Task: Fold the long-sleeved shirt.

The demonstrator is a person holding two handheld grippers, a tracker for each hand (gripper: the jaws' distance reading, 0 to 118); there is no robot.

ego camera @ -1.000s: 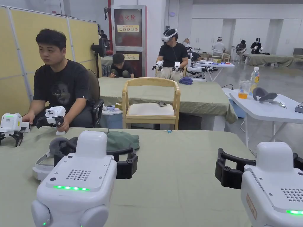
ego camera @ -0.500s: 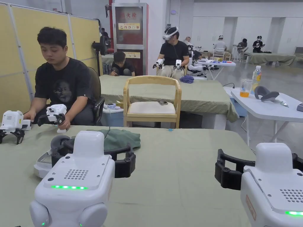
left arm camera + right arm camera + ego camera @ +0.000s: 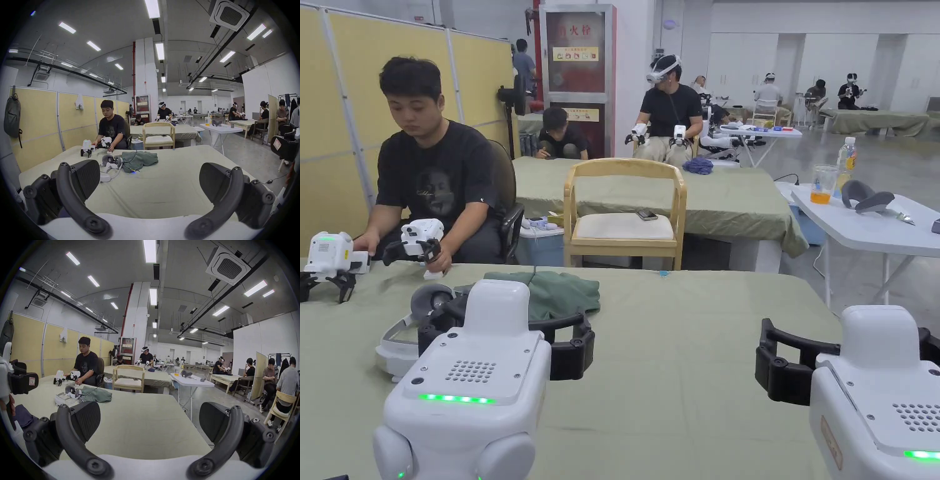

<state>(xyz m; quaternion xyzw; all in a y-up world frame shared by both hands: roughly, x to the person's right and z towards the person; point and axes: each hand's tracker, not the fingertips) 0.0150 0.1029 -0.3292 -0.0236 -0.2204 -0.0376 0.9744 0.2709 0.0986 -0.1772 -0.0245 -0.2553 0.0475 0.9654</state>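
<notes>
Two claws: both held above the surface [image 3: 687, 375], side by side, well apart; nothing gripped
Left claw [image 3: 149, 181]: jaws spread wide; bare cloth-covered surface between them; no contact with any item
Right claw [image 3: 149, 421]: jaws spread wide; bare surface between them; no contact with any item
Shirt [image 3: 559, 294]: dark green, bunched in a loose heap on the surface; ahead of the left claw, slightly toward the right claw; well ahead and to the left of the right claw; apart from both; not spread flat
Headset [image 3: 403, 340]: white with grey padding; on the surface ahead-left of the left claw; touching the near-left edge of the shirt; a thin cable lies over the shirt
Person [image 3: 428, 181]: seated at the far left edge of the surface, beyond the shirt; a white gripper unit under each hand
Chair [image 3: 622, 215]: wooden, pale seat; beyond the far edge of the surface, ahead between the two claws
</notes>
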